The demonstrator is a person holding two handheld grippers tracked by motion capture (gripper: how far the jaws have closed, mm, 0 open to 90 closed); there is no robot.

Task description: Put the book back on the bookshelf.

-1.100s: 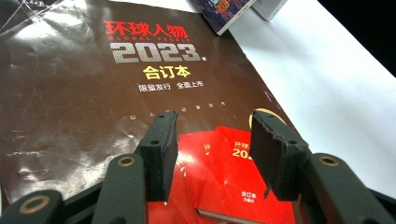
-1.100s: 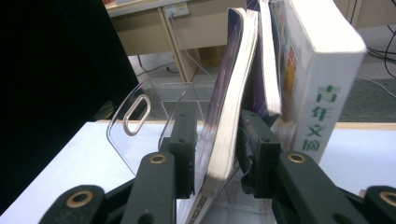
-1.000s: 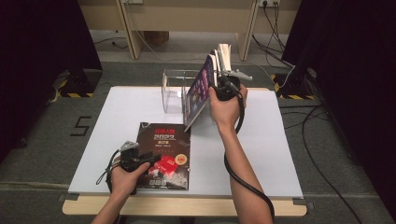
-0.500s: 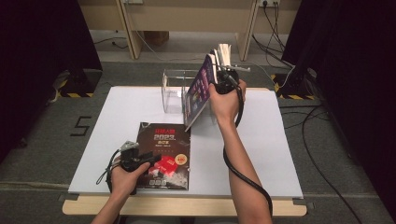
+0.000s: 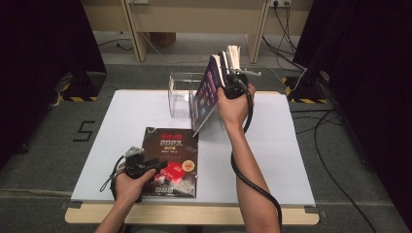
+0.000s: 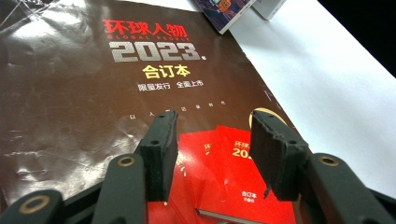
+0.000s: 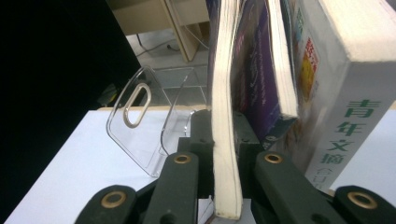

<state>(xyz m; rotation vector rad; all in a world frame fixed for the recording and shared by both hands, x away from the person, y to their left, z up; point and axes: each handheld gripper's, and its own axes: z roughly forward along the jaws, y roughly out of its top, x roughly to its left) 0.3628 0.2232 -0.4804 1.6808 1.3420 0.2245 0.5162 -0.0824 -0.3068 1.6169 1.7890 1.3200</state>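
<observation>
Right gripper view puts my right gripper (image 7: 219, 158) jaws, just closing, pinching the purple book (image 7: 224, 93) upright beside the clear stand (image 5: 182, 94). My left gripper (image 6: 212, 149) hovers, jaws spread, over the brown magazine (image 5: 170, 155) lying flat on the surface (image 5: 272, 160). Next, I judge, seat the book squarely inside that stand.

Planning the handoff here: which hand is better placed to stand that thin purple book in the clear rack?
Right. The right gripper, jaws just closing, already clamps the purple book upright beside the clear rack. The left gripper hovers open over the dark magazine.
</observation>
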